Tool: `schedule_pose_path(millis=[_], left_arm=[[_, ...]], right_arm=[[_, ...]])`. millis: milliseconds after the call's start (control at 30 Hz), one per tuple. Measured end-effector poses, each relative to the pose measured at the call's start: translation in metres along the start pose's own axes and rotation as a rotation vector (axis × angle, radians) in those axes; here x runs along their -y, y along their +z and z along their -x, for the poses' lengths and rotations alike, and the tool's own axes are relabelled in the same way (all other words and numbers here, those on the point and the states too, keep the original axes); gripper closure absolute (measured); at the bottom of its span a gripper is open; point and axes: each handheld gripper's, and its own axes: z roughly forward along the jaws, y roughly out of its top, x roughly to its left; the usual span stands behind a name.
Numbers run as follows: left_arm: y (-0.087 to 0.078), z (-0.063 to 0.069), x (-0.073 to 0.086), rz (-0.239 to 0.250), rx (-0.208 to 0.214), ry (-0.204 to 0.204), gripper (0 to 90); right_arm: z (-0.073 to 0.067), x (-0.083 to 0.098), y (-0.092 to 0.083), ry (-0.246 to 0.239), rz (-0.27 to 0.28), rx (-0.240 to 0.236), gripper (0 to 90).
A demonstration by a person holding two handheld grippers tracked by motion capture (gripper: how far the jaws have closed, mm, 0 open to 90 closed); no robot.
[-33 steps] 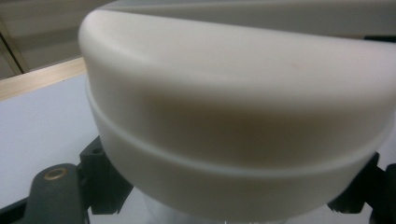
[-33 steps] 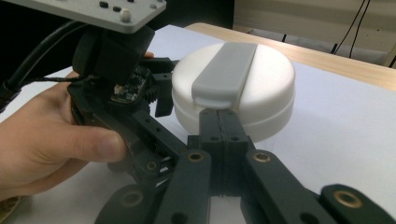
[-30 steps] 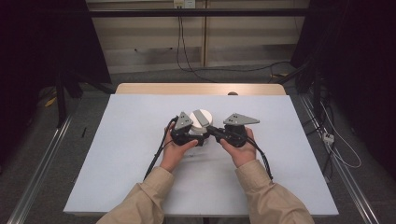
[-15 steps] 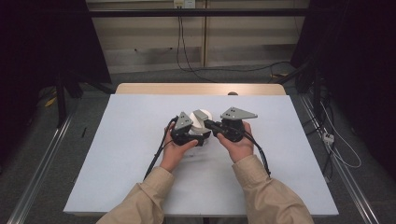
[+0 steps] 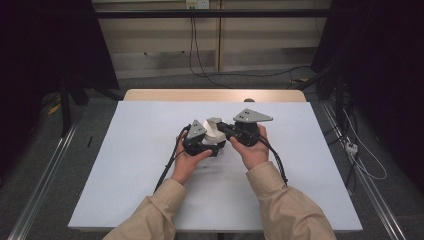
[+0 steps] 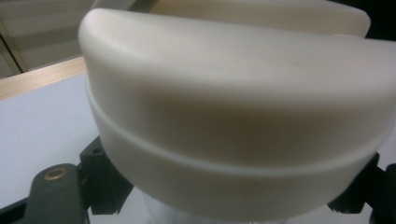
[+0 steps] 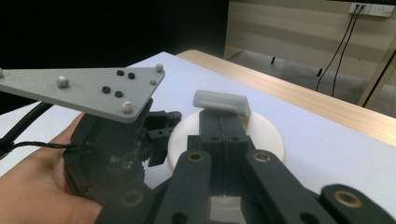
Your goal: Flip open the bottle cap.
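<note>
Jaws of the right gripper (image 7: pixel 223 122) are pressed together with no gap, tips resting against a small grey tab (image 7: pixel 222 102) that stands up from the top of a round white container (image 5: pixel 214 131); whether they pinch the tab or merely touch it cannot be told. Left gripper (image 5: pixel 199 141) holds the container from the side, its jaws narrow and clamped on the white body (image 6: pixel 233 121), black jaw parts showing at both lower corners of its own view. Container sits between the two grippers near the middle of the pale bench (image 5: pixel 125 165), low over it; contact with the surface cannot be told. A seam line runs around the white body, suggesting an upper part seated on a lower one. Judgement: work in hand looks like parting or seating that top while the left side steadies the base. Risks: right jaws slipping off the small tab if pulled at an angle; the smooth rounded wall sliding out of the left grip under a twist; the top coming free suddenly and jerking both hands apart. Cables (image 5: pixel 167 167) trail close to the wrists and could snag.
</note>
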Motion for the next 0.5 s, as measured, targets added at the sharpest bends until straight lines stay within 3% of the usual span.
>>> schedule_pose_path(millis=[500], left_arm=[[0.0001,0.0000,0.0001,0.000,0.001,-0.001,18.3]], right_arm=[[0.0019,-0.0095,0.0094,-0.015,-0.002,0.022,90.0]])
